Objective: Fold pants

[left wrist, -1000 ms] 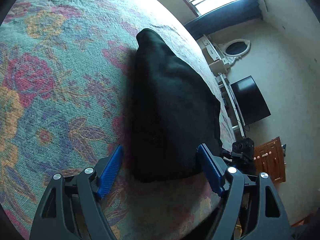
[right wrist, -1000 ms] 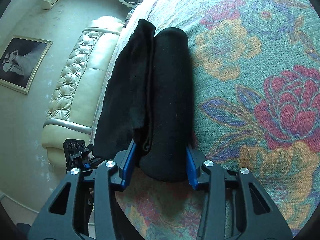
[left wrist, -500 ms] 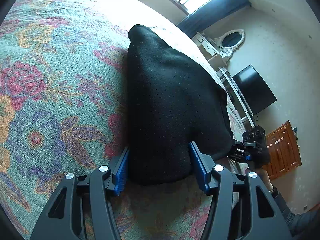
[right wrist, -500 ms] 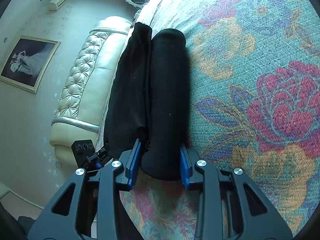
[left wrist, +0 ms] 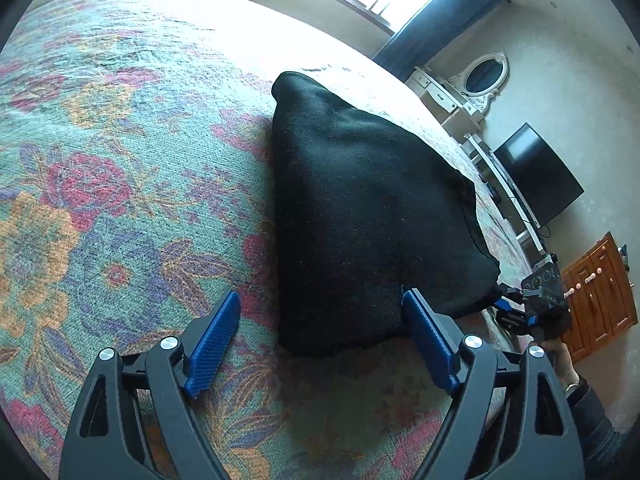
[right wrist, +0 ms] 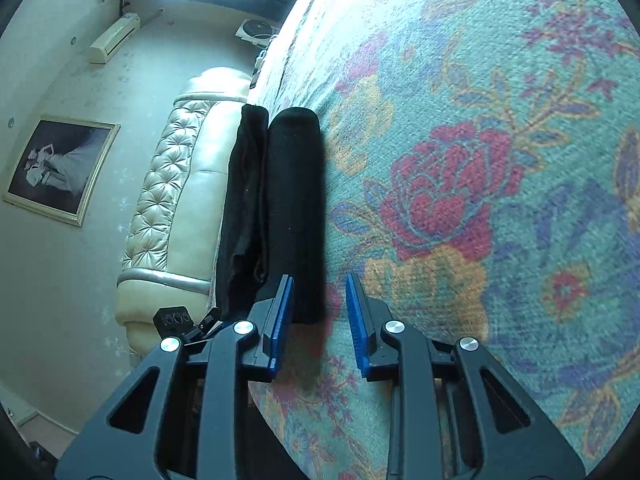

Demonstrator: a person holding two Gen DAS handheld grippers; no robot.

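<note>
Lying folded on the floral bedspread [left wrist: 120,184], the black pants [left wrist: 360,216] form a thick bundle near the bed's edge.

Left hand-held gripper [left wrist: 320,340]: jaws have just been opening and now stand wide. The near end of the pants sits between the blue pads [left wrist: 214,338]. The right-side pad is at the cloth's corner, contact or not I can't tell; the left-side pad is clear of it. No grip.

Right hand-held gripper [right wrist: 319,320]: jaws have just been closing and now stand fairly narrow, but not clamped. In the right wrist view the pants [right wrist: 294,216] show as two long folds side by side. The end of the thicker fold reaches just between the pads [right wrist: 282,320], against the left-side one; the right-side pad is apart from the cloth, with bedspread [right wrist: 480,160] showing in the gap.

In the left wrist view the right hand-held gripper [left wrist: 520,308] sits at the far corner of the bundle, with a hand [left wrist: 560,364] and dark sleeve behind it. Cream tufted headboard [right wrist: 180,184] runs beyond the pants.
</note>
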